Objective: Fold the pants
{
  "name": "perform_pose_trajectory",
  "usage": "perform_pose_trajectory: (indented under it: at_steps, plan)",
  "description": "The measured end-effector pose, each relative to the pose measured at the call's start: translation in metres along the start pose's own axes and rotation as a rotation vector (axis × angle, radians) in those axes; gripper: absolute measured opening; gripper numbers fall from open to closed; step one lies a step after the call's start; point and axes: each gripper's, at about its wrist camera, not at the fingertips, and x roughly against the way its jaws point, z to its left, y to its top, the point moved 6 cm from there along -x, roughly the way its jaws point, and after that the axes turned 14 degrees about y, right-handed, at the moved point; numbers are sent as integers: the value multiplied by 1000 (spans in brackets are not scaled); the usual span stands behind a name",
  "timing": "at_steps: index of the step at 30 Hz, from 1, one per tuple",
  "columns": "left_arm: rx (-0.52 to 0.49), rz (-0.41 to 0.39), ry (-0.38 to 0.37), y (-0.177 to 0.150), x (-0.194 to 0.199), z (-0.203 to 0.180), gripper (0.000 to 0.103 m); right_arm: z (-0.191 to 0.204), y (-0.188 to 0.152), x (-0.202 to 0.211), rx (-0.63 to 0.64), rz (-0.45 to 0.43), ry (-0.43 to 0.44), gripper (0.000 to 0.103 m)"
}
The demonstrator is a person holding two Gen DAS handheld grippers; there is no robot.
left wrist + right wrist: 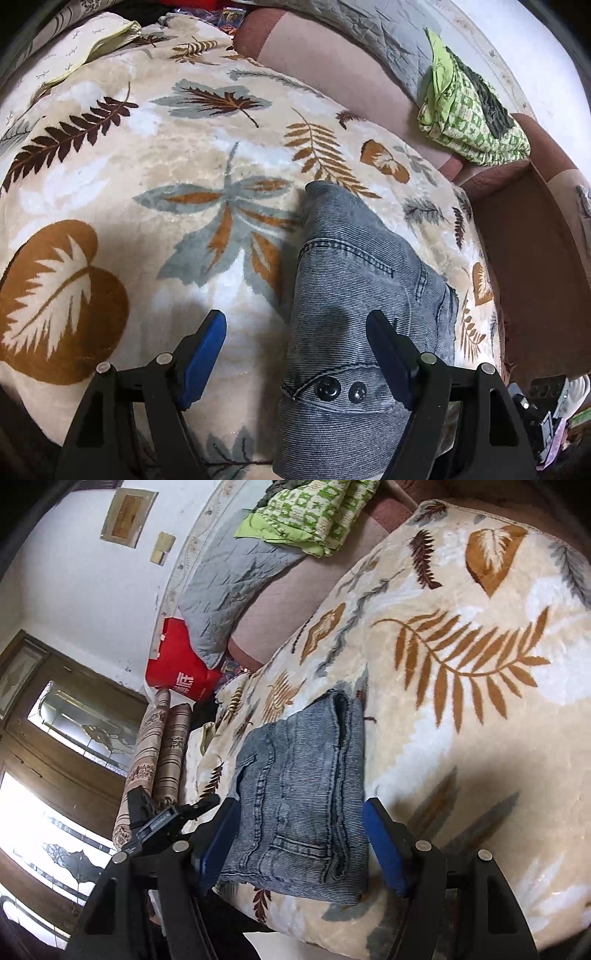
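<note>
The grey-blue denim pants (354,295) lie folded into a compact stack on the leaf-patterned blanket (147,166). Two dark snap buttons show at the near end. My left gripper (297,328) is open just above the near end of the stack, its right finger over the denim, its left finger over the blanket. In the right wrist view the folded pants (303,794) lie between the fingers of my right gripper (299,819), which is open and straddles the stack's near end. The left gripper (166,819) shows at the stack's left side.
A green patterned cloth (469,110) lies on the pink-brown sofa (332,66) beyond the blanket. A grey quilted cover (229,587), a red bag (177,664) and rolled mats (159,753) sit past the blanket's far edge. A wooden door (55,738) stands at left.
</note>
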Motion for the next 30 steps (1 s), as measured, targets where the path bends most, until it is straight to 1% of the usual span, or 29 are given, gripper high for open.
perform_pose_trajectory:
  at_steps: [4,8,10,11,13,19,24,28,30]
  plan:
    - [0,2,-30,-2,4,4,78,-6,0,2,-11,-18,-24,72]
    - [-18,7,-78,-1,10,9,78,-9,0,-3,-31,-26,-53,72]
    - [-36,6,-99,1,10,10,79,-10,0,-4,-51,-30,-42,72]
    - [-50,5,-110,2,10,10,79,-9,-1,-4,-69,-33,-22,72]
    - [-69,7,-119,2,6,11,79,-8,-1,-9,-102,-16,-1,72]
    - [-90,65,-161,4,-14,7,79,-2,11,-29,-100,83,-38,72]
    - [-119,84,-180,-1,-21,-7,79,-18,20,-56,-113,159,-71,72]
    - [-152,108,-164,-6,-30,-16,79,-31,22,-65,-134,172,-71,72]
    - [-159,105,-151,-6,-32,-20,79,-35,22,-65,-137,171,-70,72]
